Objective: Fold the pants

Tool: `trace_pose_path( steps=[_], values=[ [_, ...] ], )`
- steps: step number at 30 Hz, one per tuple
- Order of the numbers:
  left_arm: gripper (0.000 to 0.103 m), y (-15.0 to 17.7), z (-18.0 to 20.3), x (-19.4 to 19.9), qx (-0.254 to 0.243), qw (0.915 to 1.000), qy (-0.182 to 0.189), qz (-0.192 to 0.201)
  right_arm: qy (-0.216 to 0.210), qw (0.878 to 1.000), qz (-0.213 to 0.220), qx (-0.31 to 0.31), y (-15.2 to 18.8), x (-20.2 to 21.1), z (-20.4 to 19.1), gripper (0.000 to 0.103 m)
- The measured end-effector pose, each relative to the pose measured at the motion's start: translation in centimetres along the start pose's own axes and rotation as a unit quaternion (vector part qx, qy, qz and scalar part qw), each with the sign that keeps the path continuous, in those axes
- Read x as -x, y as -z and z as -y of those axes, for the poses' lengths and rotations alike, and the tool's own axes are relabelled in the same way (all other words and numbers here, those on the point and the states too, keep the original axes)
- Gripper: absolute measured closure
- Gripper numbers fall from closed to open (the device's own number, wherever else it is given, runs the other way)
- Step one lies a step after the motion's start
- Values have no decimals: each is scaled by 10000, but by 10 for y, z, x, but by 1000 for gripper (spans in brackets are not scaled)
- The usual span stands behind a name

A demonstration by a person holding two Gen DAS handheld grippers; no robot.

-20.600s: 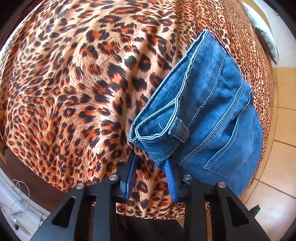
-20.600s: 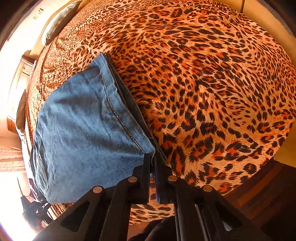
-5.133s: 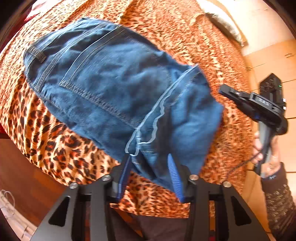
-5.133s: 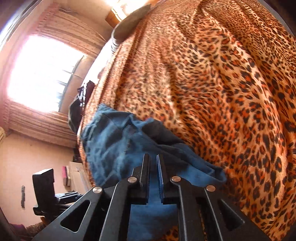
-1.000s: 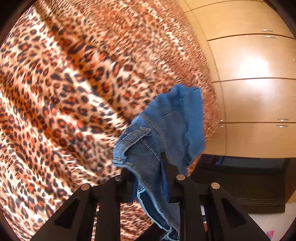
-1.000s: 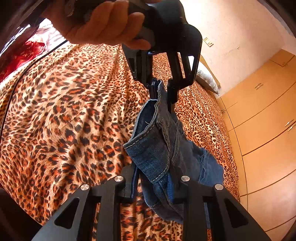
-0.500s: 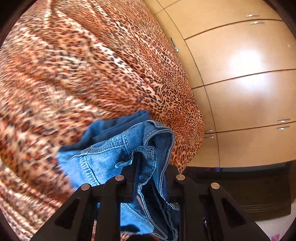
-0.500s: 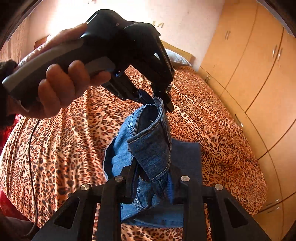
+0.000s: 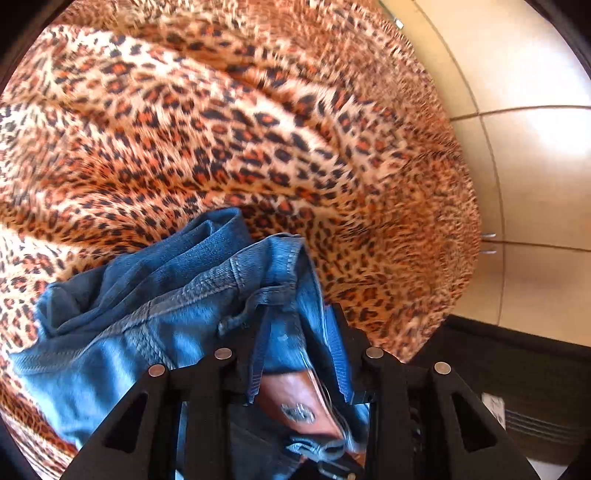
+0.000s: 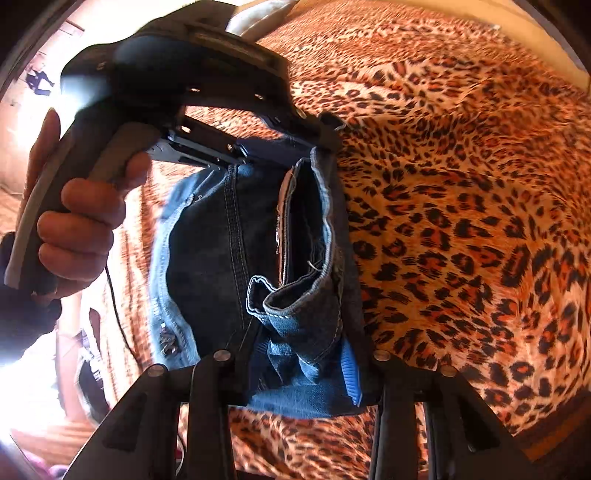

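Blue jeans (image 9: pixel 147 295) lie bunched on the leopard-print bedspread (image 9: pixel 221 129), the waistband end with its brown leather patch (image 9: pixel 295 398) nearest me. My left gripper (image 9: pixel 301 317) points down over that end. Its jaws are opening, and denim sits loosely between the blue pads (image 9: pixel 258 350). From the right wrist, the jeans (image 10: pixel 207 240) run from my right gripper (image 10: pixel 303 332) up to the left gripper (image 10: pixel 295 144), which a hand (image 10: pixel 81 221) holds. The right jaws are opening too, with folded waistband denim between them.
The bedspread (image 10: pixel 461 221) stretches wide to the right of the jeans. Light wooden wardrobe doors (image 9: pixel 535 184) stand beyond the bed's edge, with dark floor below them. A pillow (image 10: pixel 255 14) lies at the far end of the bed.
Both grippers carried the jeans across and down onto the bedspread. The jaws of both stand wider than before, and the denim lies looser between them. The right wrist has rolled.
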State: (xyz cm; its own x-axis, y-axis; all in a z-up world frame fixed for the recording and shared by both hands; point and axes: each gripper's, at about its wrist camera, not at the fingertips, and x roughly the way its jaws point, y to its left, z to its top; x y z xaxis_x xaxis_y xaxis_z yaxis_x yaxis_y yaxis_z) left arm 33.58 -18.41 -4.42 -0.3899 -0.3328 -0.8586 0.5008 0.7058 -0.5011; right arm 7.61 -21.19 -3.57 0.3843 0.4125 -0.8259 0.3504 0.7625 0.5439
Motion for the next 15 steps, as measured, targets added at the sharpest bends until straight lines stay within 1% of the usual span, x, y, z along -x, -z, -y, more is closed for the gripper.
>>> trace_pose_path(
  steps=[1, 2, 3, 4, 6, 7, 8, 10, 11, 13, 15],
  values=[
    [64, 2, 0, 13, 49, 9998, 107, 178, -68, 9999, -86, 22, -4, 6, 5, 62],
    [59, 6, -2, 26, 92, 9992, 218, 336, -110, 9999, -118, 57, -8, 15, 10, 61],
    [47, 15, -3, 44, 167, 9976, 332, 583, -220, 9997, -108, 63, -11, 24, 16, 61],
    [34, 25, -7, 60, 249, 9957, 347, 827, -348, 9993, -116, 62, -15, 32, 22, 61],
    [24, 51, -22, 87, 428, 9910, 227, 1249, -416, 9991, -81, 8, -23, 45, 32, 59],
    [24, 67, -31, 97, 499, 9894, 157, 1352, -387, 9992, -51, -28, -27, 48, 36, 58],
    [24, 85, -41, 100, 636, 9885, 156, 1364, -324, 9994, 57, -83, -32, 53, 37, 59],
    [24, 111, -57, 94, 861, 9881, 202, 1261, -235, 9993, 240, -148, -42, 61, 36, 59],
    [25, 126, -66, 86, 982, 9877, 281, 1187, -272, 9986, 386, -232, -46, 66, 34, 59],
    [26, 148, -77, 76, 1056, 9882, 293, 1074, -323, 9980, 494, -229, -54, 71, 28, 59],
    [26, 161, -80, 63, 999, 9893, 108, 1059, -152, 9988, 467, -32, -53, 64, 15, 59]
  ],
)
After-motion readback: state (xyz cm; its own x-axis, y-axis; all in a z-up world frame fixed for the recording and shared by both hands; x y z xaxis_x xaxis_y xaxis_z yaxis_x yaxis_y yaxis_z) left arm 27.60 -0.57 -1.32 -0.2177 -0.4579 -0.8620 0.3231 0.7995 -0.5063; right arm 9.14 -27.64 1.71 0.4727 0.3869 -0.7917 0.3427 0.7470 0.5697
